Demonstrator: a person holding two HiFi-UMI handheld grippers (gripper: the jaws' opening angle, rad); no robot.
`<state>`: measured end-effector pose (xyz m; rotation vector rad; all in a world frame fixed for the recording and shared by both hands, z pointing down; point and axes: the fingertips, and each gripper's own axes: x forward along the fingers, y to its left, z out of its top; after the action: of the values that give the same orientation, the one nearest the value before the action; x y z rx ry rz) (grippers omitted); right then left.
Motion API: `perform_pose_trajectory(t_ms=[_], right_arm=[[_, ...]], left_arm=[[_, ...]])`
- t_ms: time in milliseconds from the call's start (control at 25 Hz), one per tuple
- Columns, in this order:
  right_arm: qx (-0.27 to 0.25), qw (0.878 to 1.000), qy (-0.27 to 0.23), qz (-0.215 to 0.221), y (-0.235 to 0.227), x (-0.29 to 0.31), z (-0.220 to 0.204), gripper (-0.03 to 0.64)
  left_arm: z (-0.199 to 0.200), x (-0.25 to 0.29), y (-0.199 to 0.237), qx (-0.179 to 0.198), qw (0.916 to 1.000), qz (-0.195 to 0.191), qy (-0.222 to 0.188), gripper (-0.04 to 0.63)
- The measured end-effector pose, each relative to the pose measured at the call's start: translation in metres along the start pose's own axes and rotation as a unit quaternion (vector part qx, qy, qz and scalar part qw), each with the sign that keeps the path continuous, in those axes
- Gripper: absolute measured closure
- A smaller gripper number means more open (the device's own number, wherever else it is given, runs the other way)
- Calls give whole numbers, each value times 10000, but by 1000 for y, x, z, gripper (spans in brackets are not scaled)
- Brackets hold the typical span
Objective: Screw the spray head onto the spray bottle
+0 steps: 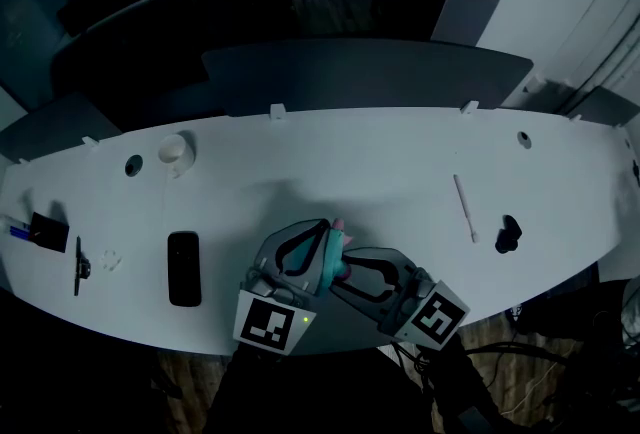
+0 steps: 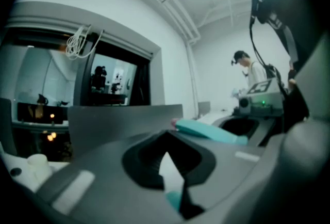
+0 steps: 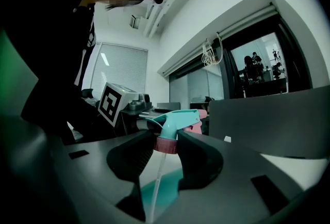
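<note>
1. the room: dim, with white walls and a dark glazed partition [image 3: 258, 68]; a person [image 2: 251, 70] stands far off at another station.
2. the worktop [image 1: 400, 162]: long, white and curved, with a grey screen [image 1: 370, 72] along its far edge.
3. my two tools meet at the near edge. the left gripper [image 2: 166, 138] has its jaws pressed together on nothing, and the right gripper [image 3: 167, 141] has its jaws clamped on the spray head.
4. the spray head [image 3: 178, 118], teal with a pink collar, is pinched at that collar, its dip tube hanging below, just beside the left jaws.
5. a small white container [image 1: 175, 151], possibly the spray bottle, stands well apart at the far left. i judge nothing is threaded yet: taking the bottle, mating the collar and turning it down all remain.
6. loose bits on the worktop: a black slab [image 1: 184, 269], a white stick [image 1: 465, 208] and a small black piece [image 1: 509, 234].
</note>
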<state>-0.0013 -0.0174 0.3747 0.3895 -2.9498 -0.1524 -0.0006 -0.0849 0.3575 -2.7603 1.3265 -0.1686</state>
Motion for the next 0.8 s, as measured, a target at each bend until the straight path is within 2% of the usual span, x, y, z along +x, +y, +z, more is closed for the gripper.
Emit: perform_pose_trajectory(t_ms=[120,480,800], right_arm=[[652,9975,-32,-266,-3,2,-4,469],[440,9985,60,-309,-5,10,-8,469],[239,9993,111,-284,-6,16,-7,472]], left_arm=[[4,-2,-3,128,9999,-23,-37,591],[12,-5,-17,469,9981,-350,-179,591],[10,-7,-15,422,9984,-323,-171,591]])
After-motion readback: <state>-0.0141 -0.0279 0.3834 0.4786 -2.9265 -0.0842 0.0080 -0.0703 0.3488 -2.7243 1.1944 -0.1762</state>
